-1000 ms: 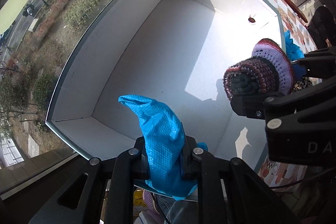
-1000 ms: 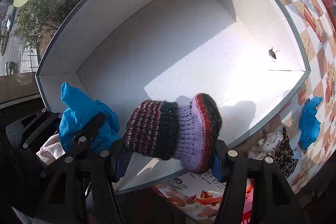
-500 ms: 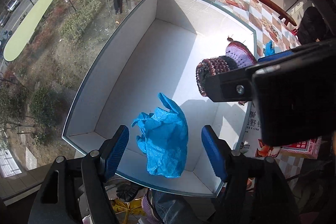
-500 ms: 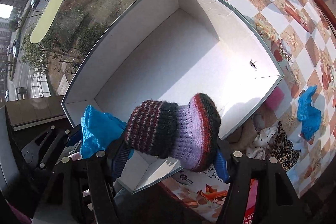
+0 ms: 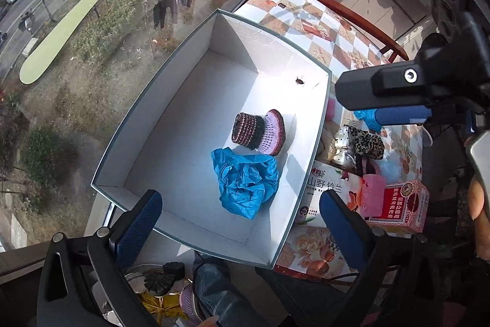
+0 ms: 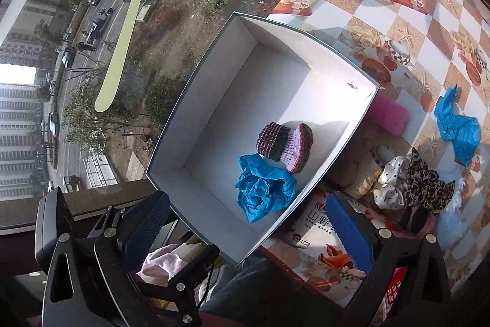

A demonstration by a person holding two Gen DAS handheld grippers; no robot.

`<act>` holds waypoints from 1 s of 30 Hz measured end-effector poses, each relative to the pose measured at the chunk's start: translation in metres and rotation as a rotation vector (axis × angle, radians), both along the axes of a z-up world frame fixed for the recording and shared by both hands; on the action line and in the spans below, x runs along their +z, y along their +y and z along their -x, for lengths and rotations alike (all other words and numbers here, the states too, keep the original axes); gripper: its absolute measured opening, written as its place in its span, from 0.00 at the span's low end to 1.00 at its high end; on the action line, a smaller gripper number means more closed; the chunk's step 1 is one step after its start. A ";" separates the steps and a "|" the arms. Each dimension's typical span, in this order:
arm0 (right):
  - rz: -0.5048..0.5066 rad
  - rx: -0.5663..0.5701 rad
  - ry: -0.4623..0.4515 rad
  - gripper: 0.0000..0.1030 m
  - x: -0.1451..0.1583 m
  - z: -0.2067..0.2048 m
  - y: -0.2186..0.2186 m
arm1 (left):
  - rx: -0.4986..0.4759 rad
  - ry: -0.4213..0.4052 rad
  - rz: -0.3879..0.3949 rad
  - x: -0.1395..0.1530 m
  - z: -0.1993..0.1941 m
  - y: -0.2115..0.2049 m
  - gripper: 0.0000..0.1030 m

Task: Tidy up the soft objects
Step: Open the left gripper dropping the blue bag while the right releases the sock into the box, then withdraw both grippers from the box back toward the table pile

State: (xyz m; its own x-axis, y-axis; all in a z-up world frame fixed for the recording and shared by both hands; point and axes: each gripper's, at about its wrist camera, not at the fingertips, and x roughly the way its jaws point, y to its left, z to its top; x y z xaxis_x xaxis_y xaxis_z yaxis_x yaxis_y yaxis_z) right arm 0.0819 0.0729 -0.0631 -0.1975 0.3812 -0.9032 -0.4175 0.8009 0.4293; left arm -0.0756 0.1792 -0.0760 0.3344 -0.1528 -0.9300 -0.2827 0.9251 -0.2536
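Both of my grippers hang above the white box (image 5: 171, 100) with nothing in them. The left gripper (image 5: 242, 219) has its jaws opening, the blue pads spread wide on either side of the near end of the box, and the blue glove (image 5: 245, 183) lies well below and between them, free of both pads. The right gripper (image 6: 248, 229) is opening too — its pads stand far apart with only the near corner of the box showing between them, and the knitted bootie (image 6: 284, 147) sits beyond them on the box floor, untouched. The glove is a crumpled, shiny bright-blue heap, folded in on itself. The bootie lies on its side just beside it, touching or nearly touching; I cannot tell which. Its cuff is striped dark red and black, its foot is lilac with a dark edge. Both rest toward the right wall of the box, in the sunlit part of the floor. Outside the box, on the checked tablecloth (image 6: 398, 20), I see a second blue glove (image 6: 459, 127), a pink sponge (image 6: 389, 115) against the box wall, and a leopard-print scrunchie (image 6: 428, 186) next to a white dotted one (image 6: 392, 186).
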 end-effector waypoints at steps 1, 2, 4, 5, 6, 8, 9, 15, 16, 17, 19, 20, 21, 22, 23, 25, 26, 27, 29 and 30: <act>0.001 -0.014 -0.001 1.00 0.003 0.001 -0.003 | 0.004 0.002 -0.002 0.001 0.003 0.000 1.00; -0.004 -0.025 0.000 1.00 0.006 0.003 -0.007 | 0.009 0.007 -0.001 0.003 0.002 -0.002 1.00; -0.014 -0.045 0.000 1.00 0.011 0.007 -0.013 | 0.009 0.030 0.032 0.002 -0.003 -0.004 1.00; -0.017 -0.051 0.002 1.00 0.012 0.008 -0.016 | 0.013 0.044 0.043 0.002 -0.005 -0.005 1.00; -0.020 -0.054 0.010 1.00 0.013 0.010 -0.018 | 0.016 0.049 0.041 0.002 -0.006 -0.005 1.00; -0.020 -0.062 0.021 1.00 0.011 0.012 -0.020 | 0.014 0.057 0.009 0.003 -0.005 -0.007 1.00; -0.017 -0.064 0.025 1.00 0.011 0.015 -0.024 | 0.013 0.059 -0.007 0.005 -0.004 -0.007 1.00; -0.013 -0.078 0.050 1.00 0.009 0.023 -0.034 | 0.000 0.055 -0.018 0.010 -0.002 -0.009 1.00; -0.014 -0.082 0.053 1.00 0.009 0.023 -0.035 | -0.002 0.055 -0.020 0.010 -0.002 -0.010 1.00; -0.014 -0.084 0.054 1.00 0.008 0.024 -0.036 | -0.005 0.054 -0.020 0.010 -0.002 -0.010 1.00; -0.014 -0.087 0.054 1.00 0.008 0.024 -0.038 | -0.008 0.054 -0.021 0.012 -0.001 -0.011 1.00; -0.014 -0.088 0.053 1.00 0.007 0.023 -0.039 | -0.008 0.055 -0.023 0.012 -0.001 -0.012 1.00; -0.014 -0.089 0.053 1.00 0.006 0.023 -0.040 | -0.008 0.056 -0.026 0.012 -0.001 -0.012 1.00; -0.014 -0.091 0.053 1.00 0.006 0.023 -0.041 | -0.007 0.057 -0.028 0.012 -0.001 -0.012 1.00; -0.015 -0.092 0.055 1.00 0.006 0.023 -0.041 | -0.008 0.058 -0.029 0.012 -0.002 -0.012 1.00; -0.016 -0.094 0.058 1.00 0.006 0.024 -0.042 | -0.009 0.057 -0.032 0.013 -0.002 -0.012 1.00; -0.015 -0.093 0.059 1.00 0.006 0.024 -0.042 | -0.010 0.057 -0.036 0.013 -0.002 -0.013 1.00; -0.014 -0.093 0.059 1.00 0.006 0.024 -0.043 | -0.011 0.057 -0.038 0.013 -0.002 -0.013 1.00; -0.014 -0.094 0.063 1.00 0.005 0.025 -0.043 | -0.013 0.058 -0.041 0.013 -0.002 -0.014 1.00; -0.015 -0.094 0.064 1.00 0.005 0.025 -0.044 | -0.014 0.058 -0.044 0.014 -0.002 -0.014 1.00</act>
